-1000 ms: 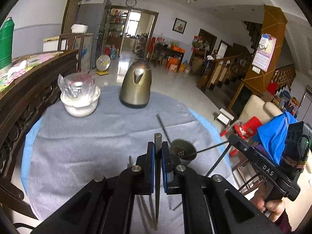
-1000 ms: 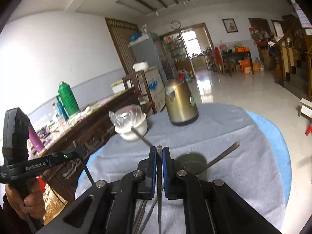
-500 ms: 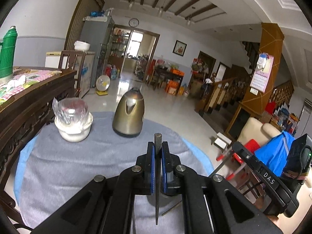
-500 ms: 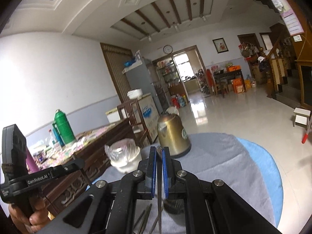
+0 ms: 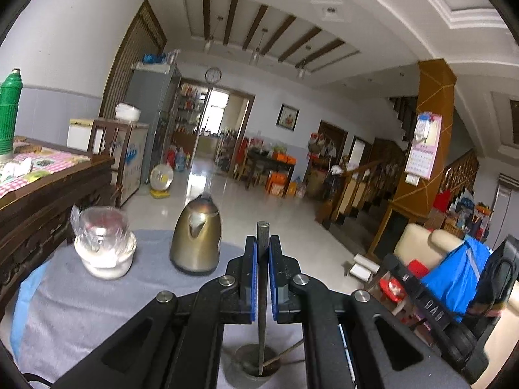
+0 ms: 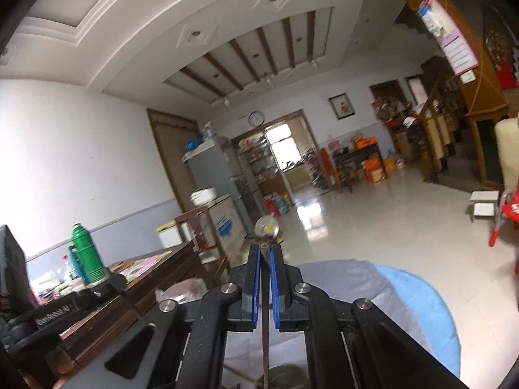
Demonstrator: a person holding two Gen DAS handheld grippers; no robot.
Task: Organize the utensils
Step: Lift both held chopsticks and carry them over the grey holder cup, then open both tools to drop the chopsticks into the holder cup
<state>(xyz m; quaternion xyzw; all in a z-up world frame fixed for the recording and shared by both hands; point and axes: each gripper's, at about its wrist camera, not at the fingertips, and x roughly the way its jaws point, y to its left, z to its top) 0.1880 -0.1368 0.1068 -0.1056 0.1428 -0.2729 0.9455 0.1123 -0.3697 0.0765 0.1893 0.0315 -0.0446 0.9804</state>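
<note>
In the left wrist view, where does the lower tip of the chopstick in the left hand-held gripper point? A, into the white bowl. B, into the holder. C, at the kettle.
B: the chopstick, clamped in the left hand-held gripper, runs down with its tip inside the holder.

Brass-colored kettle sits mid-left on the grey tablecloth, next to a white bowl covered in plastic wrap. Green thermos far left, wall clock up top center.
</note>
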